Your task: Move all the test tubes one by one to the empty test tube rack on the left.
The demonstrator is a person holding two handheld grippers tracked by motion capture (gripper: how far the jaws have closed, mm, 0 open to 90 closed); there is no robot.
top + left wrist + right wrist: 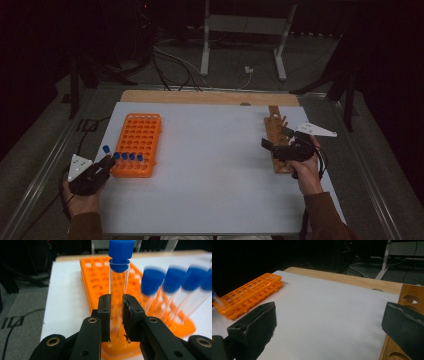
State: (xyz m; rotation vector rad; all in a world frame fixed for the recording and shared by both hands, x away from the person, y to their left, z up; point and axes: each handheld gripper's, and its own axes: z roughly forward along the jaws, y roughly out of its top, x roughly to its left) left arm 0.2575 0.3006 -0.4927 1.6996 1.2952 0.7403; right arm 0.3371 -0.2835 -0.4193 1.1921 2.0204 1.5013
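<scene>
The left gripper point(105, 161) sits near the front left corner of the white worktop point(210, 170) in the high view, clamped on a clear tube with a blue cap point(106, 149), just beside the front left corner of the orange rack point(137, 144). Four more blue-capped tubes point(128, 156) stand in the rack's front row. The right gripper point(272, 146), held in the person's right hand point(306, 172), rests at the right edge of the worktop with its jaws spread wide over the wooden rack point(276, 145), holding nothing. In the left gripper view, the two black pads point(104, 315) press on the glass of the tube point(119, 287), which stands roughly upright with its cap above; the orange rack point(100, 280) lies behind and beneath it, and the other capped tubes point(172, 282) lean blurred to the right. In the right gripper view, the jaws stand far apart over bare white worktop point(324, 315), the wooden rack point(412, 296) with its round holes lies by the right-hand jaw, and the orange rack point(252, 293) lies well apart at the far left.
</scene>
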